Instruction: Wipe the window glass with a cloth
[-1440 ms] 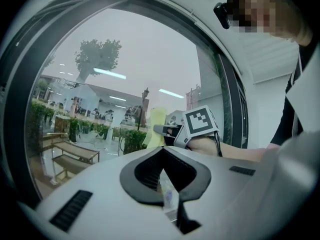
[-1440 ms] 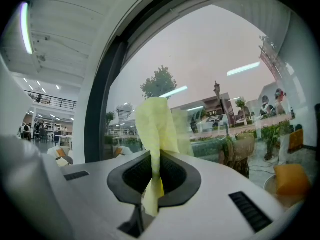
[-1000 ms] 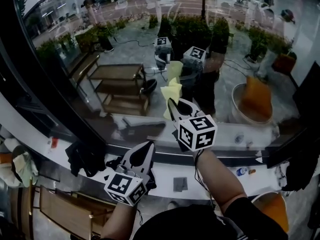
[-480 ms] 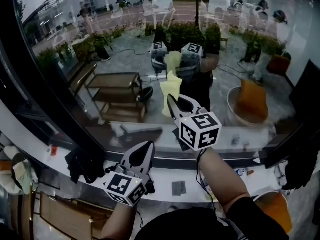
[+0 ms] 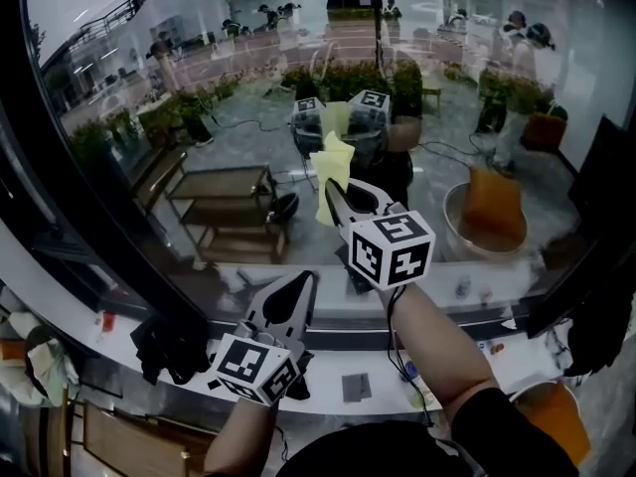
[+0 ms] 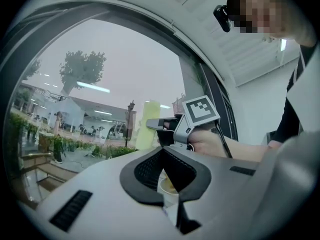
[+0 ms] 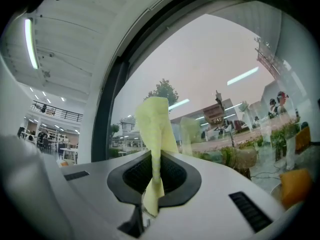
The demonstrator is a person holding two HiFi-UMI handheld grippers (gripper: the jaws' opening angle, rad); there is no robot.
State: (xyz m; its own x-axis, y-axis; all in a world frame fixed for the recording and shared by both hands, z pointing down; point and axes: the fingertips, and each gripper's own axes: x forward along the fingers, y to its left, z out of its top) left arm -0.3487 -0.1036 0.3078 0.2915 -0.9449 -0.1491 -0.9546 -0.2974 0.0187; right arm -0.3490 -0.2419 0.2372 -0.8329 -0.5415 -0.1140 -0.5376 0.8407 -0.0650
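Observation:
The window glass (image 5: pixel 199 117) fills the upper part of the head view. My right gripper (image 5: pixel 334 189) is raised in front of it, shut on a pale yellow cloth (image 5: pixel 331 170) that stands up from its jaws against the pane. In the right gripper view the cloth (image 7: pixel 155 124) runs down between the black pads (image 7: pixel 177 176). Both grippers and the cloth are mirrored in the glass (image 5: pixel 343 115). My left gripper (image 5: pixel 302 282) hangs lower and to the left, off the glass, jaws together and holding nothing. The left gripper view shows the cloth (image 6: pixel 148 130) and the right gripper's marker cube (image 6: pixel 200 113).
A thick black window frame (image 5: pixel 60 197) runs down the left side. Below the glass lies a white sill (image 5: pixel 467 291). A dark bundle (image 5: pixel 169 341) and a small bottle (image 5: pixel 107 319) rest on the lower ledge. An orange bin (image 5: pixel 552 415) stands at the bottom right.
My right gripper has carried the yellow cloth a little up and to the left along the glass. The left gripper has stayed low with its jaws together.

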